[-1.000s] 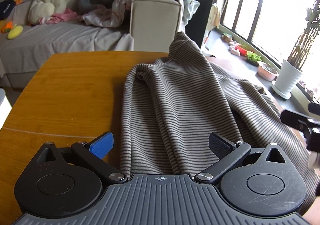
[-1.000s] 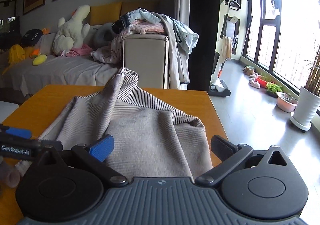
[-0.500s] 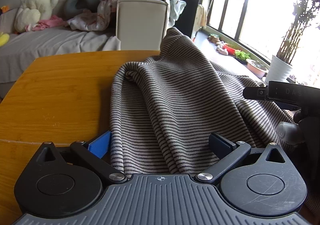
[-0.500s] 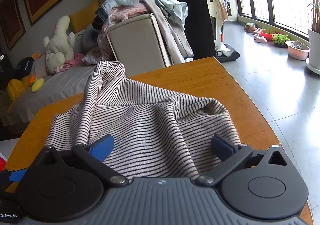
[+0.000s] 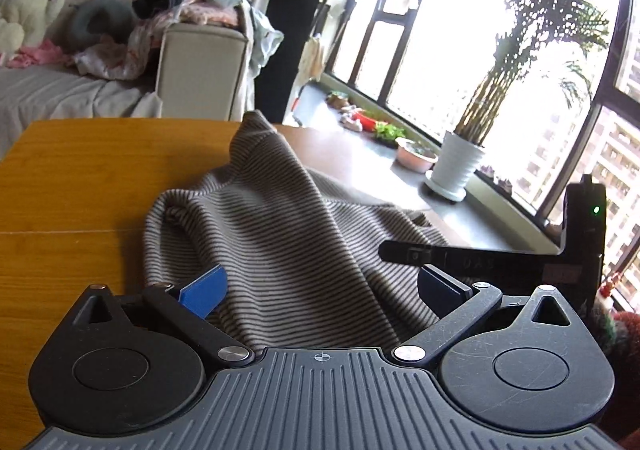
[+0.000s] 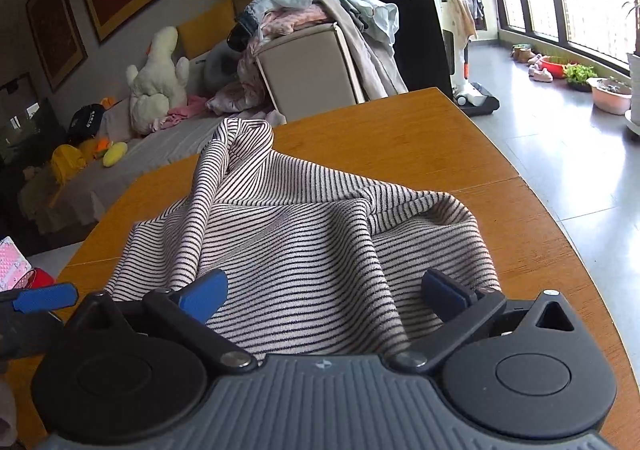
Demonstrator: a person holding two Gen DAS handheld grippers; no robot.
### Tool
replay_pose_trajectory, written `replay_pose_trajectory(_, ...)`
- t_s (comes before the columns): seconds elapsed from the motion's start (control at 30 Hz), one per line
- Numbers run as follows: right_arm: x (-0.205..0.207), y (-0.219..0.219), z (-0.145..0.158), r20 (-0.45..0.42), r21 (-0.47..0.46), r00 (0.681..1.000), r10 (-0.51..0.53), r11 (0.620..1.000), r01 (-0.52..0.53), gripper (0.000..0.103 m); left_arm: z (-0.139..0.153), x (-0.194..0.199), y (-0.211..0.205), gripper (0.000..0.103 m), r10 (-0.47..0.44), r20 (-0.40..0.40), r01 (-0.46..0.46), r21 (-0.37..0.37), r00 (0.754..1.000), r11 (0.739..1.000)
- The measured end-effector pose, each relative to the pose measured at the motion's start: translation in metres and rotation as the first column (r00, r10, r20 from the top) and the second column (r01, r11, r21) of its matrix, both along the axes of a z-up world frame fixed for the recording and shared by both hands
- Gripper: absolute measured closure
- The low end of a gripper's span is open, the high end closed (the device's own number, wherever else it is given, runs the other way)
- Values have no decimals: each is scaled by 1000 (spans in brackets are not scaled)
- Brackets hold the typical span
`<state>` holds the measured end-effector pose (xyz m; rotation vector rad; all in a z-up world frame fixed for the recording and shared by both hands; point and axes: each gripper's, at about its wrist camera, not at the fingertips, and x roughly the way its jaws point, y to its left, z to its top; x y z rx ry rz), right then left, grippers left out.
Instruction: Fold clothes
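A striped top (image 6: pixel 304 234) lay bunched on the wooden table (image 6: pixel 420 138), one corner of it peaked up toward twelve o'clock like a small tent. The left gripper (image 5: pixel 320 290) stood at the near edge of the cloth with its jaws spread wide, the fabric running between the blue pads (image 5: pixel 204 288) and under the body of the tool; nothing was pinched. The right gripper (image 6: pixel 324 292) was likewise wide, the cloth filling the gap between its fingers and folding down in a ridge toward five o'clock. In the left view the right gripper's black bar (image 5: pixel 480 260) showed at three o'clock, just over the top's far side. In the right view the left gripper's blue finger (image 6: pixel 44 296) poked in at nine o'clock, near the cloth's edge. Beyond the table at twelve o'clock stood a sofa (image 6: pixel 132 158) heaped with laundry (image 6: pixel 320 10) and a plush duck (image 6: pixel 156 78). A potted plant (image 5: pixel 460 166) stood by the windows at two o'clock.
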<state>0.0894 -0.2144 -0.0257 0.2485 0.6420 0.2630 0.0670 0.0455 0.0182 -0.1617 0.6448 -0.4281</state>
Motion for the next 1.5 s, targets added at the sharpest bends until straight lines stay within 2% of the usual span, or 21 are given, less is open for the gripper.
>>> replay_pose_trajectory(0.07,-1,1,0,2,-10,1000,0,1000,0,0,-14,8,-3,0,23,-69,-21,21,997,1000)
replay_pose_trajectory(0.13,0,1,0,2,-6,1000,0,1000,0,0,-25,12,0,0,46,-110,-45,8,993,999)
replay_pose_trajectory(0.23,0,0,0,3,6,1000,-1,1000,1,0,-28,10,1,0,55,-98,-55,6,994,998)
replay_pose_trajectory(0.37,0,0,0,5,13,1000,-2,1000,2,0,-27,13,4,0,24,-132,-39,-108,991,993)
replay_pose_trajectory(0.5,1,-2,0,6,25,1000,-3,1000,3,0,-30,21,15,1,-5,-179,-35,-223,984,974)
replay_pose_trajectory(0.57,1,-2,-1,6,24,1000,-4,1000,4,0,-30,21,16,11,0,-171,-34,-195,985,980)
replay_pose_trajectory(0.63,1,-2,-1,6,23,1000,-4,1000,4,0,-30,21,14,43,18,-156,-38,-125,988,991)
replay_pose_trajectory(0.67,1,-2,-1,5,22,1000,-5,1000,5,0,-29,22,13,51,31,-147,-44,-89,989,995)
replay_pose_trajectory(0.73,0,-2,-1,5,18,1000,-6,1000,6,0,-28,24,10,79,52,-128,-56,-26,990,998)
replay_pose_trajectory(0.83,1,-1,0,3,12,1000,-4,1000,4,0,-23,29,12,91,63,-104,-62,13,993,998)
replay_pose_trajectory(0.9,2,-1,0,0,9,1000,-1,1000,1,0,-11,37,21,92,101,-65,-100,16,993,995)
replay_pose_trajectory(0.97,4,-1,1,-8,5,1000,4,1000,-4,0,7,50,41,92,188,12,-189,29,982,982)
replay_pose_trajectory(1.07,11,-1,3,-35,-1,999,14,1000,-15,0,27,74,78,93,339,104,-347,69,935,935)
replay_pose_trajectory(1.17,21,3,5,-73,-36,997,32,999,-35,0,25,105,115,92,437,91,-446,122,895,887)
replay_pose_trajectory(1.3,36,13,10,-153,-121,986,70,989,-89,0,12,126,148,91,512,36,-510,173,858,843)
replay_pose_trajectory(1.37,43,20,13,-200,-168,976,86,978,-120,0,13,123,163,89,529,12,-524,152,849,838)
replay_pose_trajectory(1.4,46,24,14,-221,-192,971,93,972,-137,0,15,120,168,83,528,1,-523,131,849,842)
replay_pose_trajectory(1.43,49,29,14,-238,-218,966,102,963,-156,0,17,116,171,73,519,-2,-515,113,855,850)
replay_pose_trajectory(1.5,53,38,15,-265,-277,955,134,938,-208,0,23,104,167,61,479,20,-479,86,877,873)
